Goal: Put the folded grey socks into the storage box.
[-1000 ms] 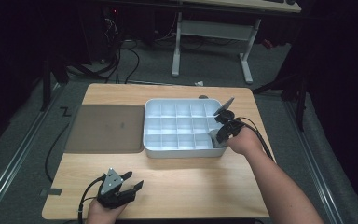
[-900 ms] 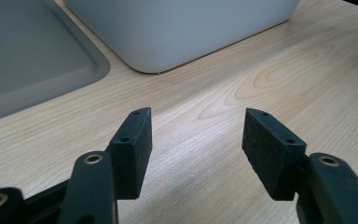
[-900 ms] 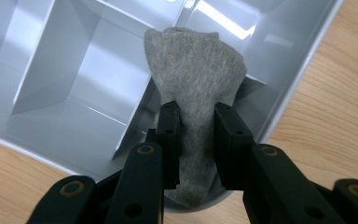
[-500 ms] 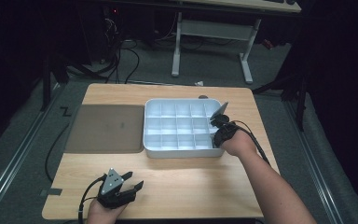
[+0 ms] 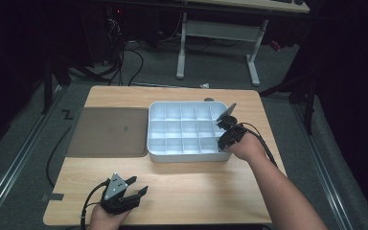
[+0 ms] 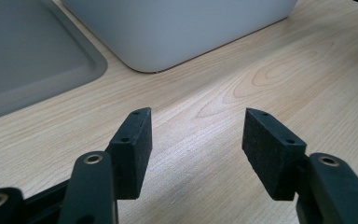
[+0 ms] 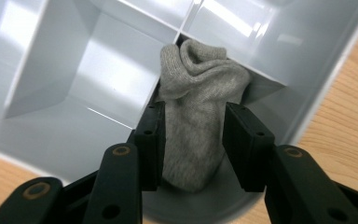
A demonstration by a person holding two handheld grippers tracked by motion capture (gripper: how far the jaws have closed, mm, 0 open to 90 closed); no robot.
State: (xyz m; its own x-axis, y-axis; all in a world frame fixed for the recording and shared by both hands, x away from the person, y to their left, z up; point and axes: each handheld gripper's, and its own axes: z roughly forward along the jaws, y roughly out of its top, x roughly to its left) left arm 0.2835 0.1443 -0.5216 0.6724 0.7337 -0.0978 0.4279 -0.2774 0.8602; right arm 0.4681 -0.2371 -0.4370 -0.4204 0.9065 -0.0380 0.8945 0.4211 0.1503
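A grey sock lies bunched in the near right corner compartment of the white divided tray. My right gripper points down into that compartment with the sock between its jaws. The jaws have just been opening and the pads sit loosely beside the fabric. From above, my right gripper hangs over the tray's right end. My left gripper rests near the table's front edge. It stands open over bare wood with nothing between its pads.
A flat grey lid or mat lies left of the tray, touching its side. The tray's other compartments look bare. Light wood tabletop spreads in front of the tray. Cables and a desk frame stand on the floor beyond.
The right hand has shifted slightly down toward the tray's near right corner. The left gripper has stayed where it was.
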